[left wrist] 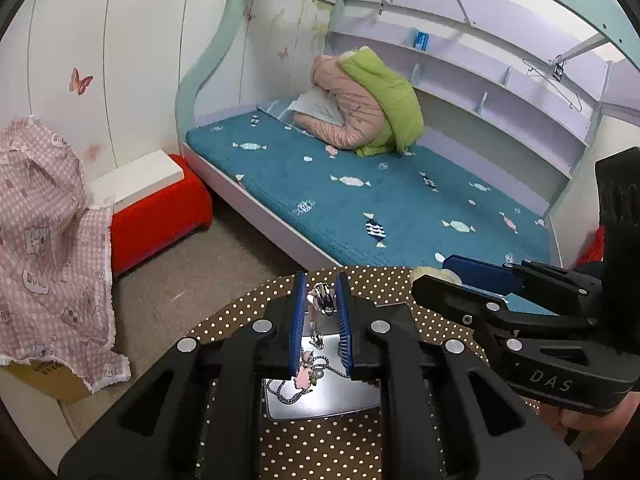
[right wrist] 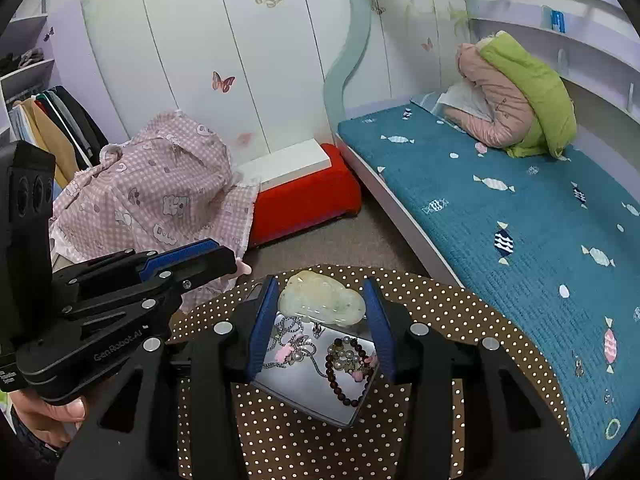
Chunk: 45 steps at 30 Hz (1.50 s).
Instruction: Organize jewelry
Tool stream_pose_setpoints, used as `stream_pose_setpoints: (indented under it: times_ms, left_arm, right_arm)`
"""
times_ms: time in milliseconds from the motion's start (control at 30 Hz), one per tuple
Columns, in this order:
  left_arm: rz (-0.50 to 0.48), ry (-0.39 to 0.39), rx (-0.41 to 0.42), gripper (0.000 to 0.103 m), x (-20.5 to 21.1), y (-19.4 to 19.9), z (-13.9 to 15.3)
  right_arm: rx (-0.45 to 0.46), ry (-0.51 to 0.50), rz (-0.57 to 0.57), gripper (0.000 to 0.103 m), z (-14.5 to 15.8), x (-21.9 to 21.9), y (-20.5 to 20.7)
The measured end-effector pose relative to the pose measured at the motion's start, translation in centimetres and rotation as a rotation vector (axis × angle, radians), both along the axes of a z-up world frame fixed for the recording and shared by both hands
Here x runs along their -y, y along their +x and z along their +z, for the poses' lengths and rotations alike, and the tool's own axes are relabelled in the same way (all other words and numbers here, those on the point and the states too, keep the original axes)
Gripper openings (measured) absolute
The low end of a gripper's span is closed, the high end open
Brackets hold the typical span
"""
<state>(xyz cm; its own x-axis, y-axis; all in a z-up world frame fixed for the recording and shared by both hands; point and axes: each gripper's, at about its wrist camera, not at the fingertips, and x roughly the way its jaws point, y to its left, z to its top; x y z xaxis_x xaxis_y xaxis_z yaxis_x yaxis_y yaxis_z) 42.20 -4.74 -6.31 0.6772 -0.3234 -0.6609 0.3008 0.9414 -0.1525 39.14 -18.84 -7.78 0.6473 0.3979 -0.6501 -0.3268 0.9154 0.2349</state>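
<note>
A mirror tray (right wrist: 316, 400) lies on a round brown polka-dot table (right wrist: 460, 320). On it lie a silver chain with pink charms (right wrist: 294, 350), a dark bead bracelet (right wrist: 346, 384) and a pale green jade pendant (right wrist: 324, 300). My left gripper (left wrist: 322, 300) holds a shiny silver clip (left wrist: 323, 299) between its blue pads, with the chain (left wrist: 308, 376) hanging from it over the tray (left wrist: 320, 400). My right gripper (right wrist: 324, 316) is open around the jade pendant, not touching it. Each gripper shows in the other's view: the right (left wrist: 500, 292), the left (right wrist: 160, 276).
A bed with a teal cover (right wrist: 500, 220) and rolled pink and green bedding (right wrist: 516, 96) stands to the right. A red stool with a white box (right wrist: 300, 192) and a pink checked cloth (right wrist: 152, 192) stand left on the grey floor. A white wardrobe is behind.
</note>
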Motion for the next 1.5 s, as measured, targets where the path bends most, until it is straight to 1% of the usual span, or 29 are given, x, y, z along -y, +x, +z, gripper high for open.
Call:
stream_pose_setpoints:
  times_ms: [67,133,167,200,233,267,300,333,367,400,467,500,700,800,900,1100,1233,1300,1500]
  left_arm:
    - [0.010,0.003,-0.006,0.016,-0.1,0.1,-0.2]
    - [0.016,0.008,-0.011,0.029,-0.2,0.1,-0.4]
    - [0.023,0.011,-0.007,0.045,-0.3,0.1,-0.4]
    - [0.038,0.016,0.000,0.059,-0.5,-0.1,-0.4]
    - [0.049,0.019,0.005,0.062,-0.6,-0.2,-0.4]
    - [0.055,0.016,0.005,0.067,-0.9,-0.3,-0.4]
    - [0.066,0.016,0.006,0.074,-1.2,-0.3,-0.4]
    - [0.080,0.021,0.009,0.079,-1.4,-0.3,-0.3]
    - [0.099,0.028,0.017,0.089,-1.8,-0.4,-0.2]
    - [0.115,0.027,0.029,0.093,-2.1,-0.5,0.0]
    - [0.118,0.027,0.038,0.094,-2.5,-0.9,0.2]
    - [0.128,0.040,0.048,0.096,-2.6,-1.2,0.4]
    - [0.164,0.101,0.106,0.098,-2.7,-3.1,1.4]
    - [0.182,0.103,0.122,0.098,-3.0,-4.2,2.0]
    - [0.202,0.097,0.151,0.098,-3.5,-6.2,3.0]
    - [0.239,0.096,0.225,0.098,-4.7,-10.8,5.4]
    - [0.269,0.102,0.289,0.098,-5.3,-15.0,6.9]
    - [0.284,0.109,0.319,0.098,-5.6,-17.1,7.5]
    - [0.304,0.094,0.390,0.098,-6.0,-23.8,8.0]
  right_arm:
    - [-0.008,0.002,-0.003,0.042,-0.2,0.0,0.2]
    - [-0.009,0.007,-0.002,0.049,-0.1,0.1,0.2]
    - [-0.008,0.005,-0.004,0.055,-0.1,0.1,0.2]
    - [-0.007,0.005,-0.006,0.058,-0.1,0.2,0.2]
    - [-0.007,0.008,-0.009,0.059,-0.1,0.3,0.2]
    - [-0.008,0.010,-0.011,0.062,0.0,0.4,0.2]
    - [-0.005,0.011,-0.019,0.068,0.0,0.6,0.1]
    - [-0.001,0.014,-0.027,0.072,0.1,0.8,0.1]
    - [0.002,0.019,-0.034,0.083,0.1,1.0,0.1]
    - [0.008,0.023,-0.050,0.094,0.2,1.3,0.0]
    - [0.015,0.023,-0.065,0.096,0.3,1.6,-0.1]
    - [0.008,0.026,-0.070,0.096,0.3,1.8,-0.1]
    - [0.022,0.033,-0.087,0.096,1.0,2.0,-1.2]
    - [0.040,0.034,-0.089,0.096,1.7,2.0,-2.1]
    - [0.072,0.035,-0.093,0.096,2.9,2.1,-3.7]
    - [0.156,0.043,-0.114,0.096,5.6,2.7,-8.5]
    - [0.213,0.037,-0.136,0.096,7.0,3.1,-12.5]
    - [0.232,0.031,-0.148,0.096,7.4,3.2,-14.3]
    - [0.289,0.007,-0.197,0.096,7.7,3.1,-20.2]
